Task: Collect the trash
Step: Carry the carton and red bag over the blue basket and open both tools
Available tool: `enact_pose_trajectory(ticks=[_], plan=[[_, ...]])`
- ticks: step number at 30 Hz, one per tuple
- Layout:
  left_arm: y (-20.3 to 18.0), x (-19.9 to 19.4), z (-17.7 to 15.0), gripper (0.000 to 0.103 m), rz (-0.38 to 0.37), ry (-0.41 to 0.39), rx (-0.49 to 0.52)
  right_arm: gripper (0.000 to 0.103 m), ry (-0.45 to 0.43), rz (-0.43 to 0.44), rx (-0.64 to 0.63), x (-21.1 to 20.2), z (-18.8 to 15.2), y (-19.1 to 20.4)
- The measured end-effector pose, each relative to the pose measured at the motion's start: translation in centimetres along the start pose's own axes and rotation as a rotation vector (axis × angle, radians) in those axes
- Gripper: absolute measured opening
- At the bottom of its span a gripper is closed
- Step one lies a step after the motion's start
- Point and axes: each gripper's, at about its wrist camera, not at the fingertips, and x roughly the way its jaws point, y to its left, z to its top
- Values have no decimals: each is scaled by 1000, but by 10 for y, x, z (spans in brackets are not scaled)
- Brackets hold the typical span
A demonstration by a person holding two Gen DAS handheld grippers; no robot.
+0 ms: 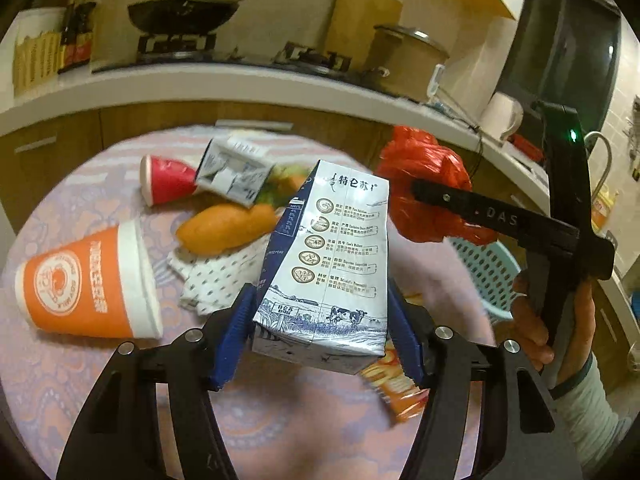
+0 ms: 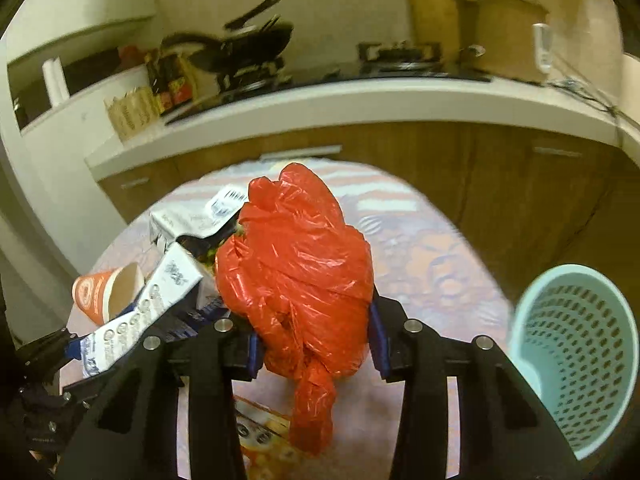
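The left gripper (image 1: 320,332) pinches a milk carton (image 1: 328,264) above the table (image 1: 280,420), and the right gripper (image 2: 314,344) squeezes a red bag (image 2: 296,272) near the blue basket (image 2: 576,360). The bag is soft and slippery, so it could slide out, and the two grippers are close, so they might bump and drop things. The carton has Chinese words and a cow picture; the black bar says "DAS", and the orange cup (image 1: 92,288) has writing I think is too blurry to read.
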Motion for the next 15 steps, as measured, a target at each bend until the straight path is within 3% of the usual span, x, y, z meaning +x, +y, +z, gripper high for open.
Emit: enact_pose_trajectory(ticks=[7,15], plan=[[-51,1,23,61,-42,-31,65,38,-45,-92,44,-50,2,-44],[-123,31,46,61,-138,-3,115,38,-68,-238,122,-92,-11,-113]])
